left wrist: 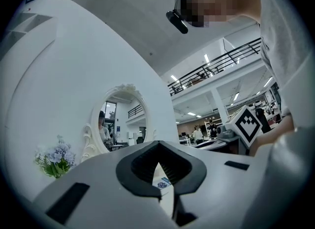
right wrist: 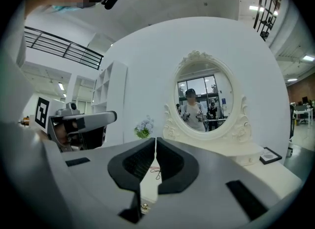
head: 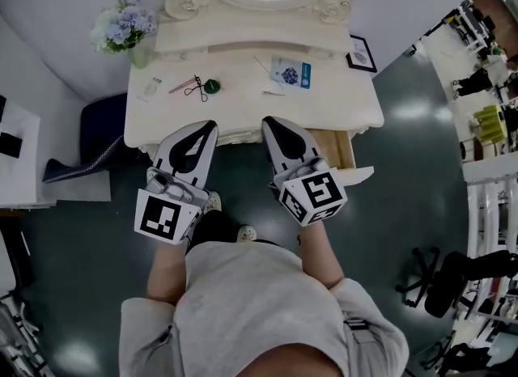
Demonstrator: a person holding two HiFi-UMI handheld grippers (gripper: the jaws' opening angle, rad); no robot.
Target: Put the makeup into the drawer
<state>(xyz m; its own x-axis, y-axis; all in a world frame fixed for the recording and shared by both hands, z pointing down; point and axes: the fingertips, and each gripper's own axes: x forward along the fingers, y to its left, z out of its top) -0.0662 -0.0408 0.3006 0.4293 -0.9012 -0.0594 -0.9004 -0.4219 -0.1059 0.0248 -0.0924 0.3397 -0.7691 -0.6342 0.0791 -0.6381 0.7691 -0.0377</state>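
Note:
Makeup lies on the cream dressing table [head: 243,112]: an eyelash curler [head: 195,86], a green round piece [head: 212,86], a pink pencil [head: 180,86], a small white item [head: 150,89] and a blue and white packet [head: 291,73]. The wooden drawer [head: 333,147] is pulled out under the table's right side. My left gripper [head: 209,127] [left wrist: 158,144] is shut and empty, its tip at the table's front edge. My right gripper [head: 271,122] [right wrist: 156,139] is shut too, nothing in it, beside the drawer's left side. Both point level at the table.
An oval mirror [right wrist: 204,98] stands at the table's back. A vase of pale flowers [head: 123,27] is at the back left corner and a small picture frame [head: 361,53] at the back right. A dark stool [head: 101,137] stands left of the table.

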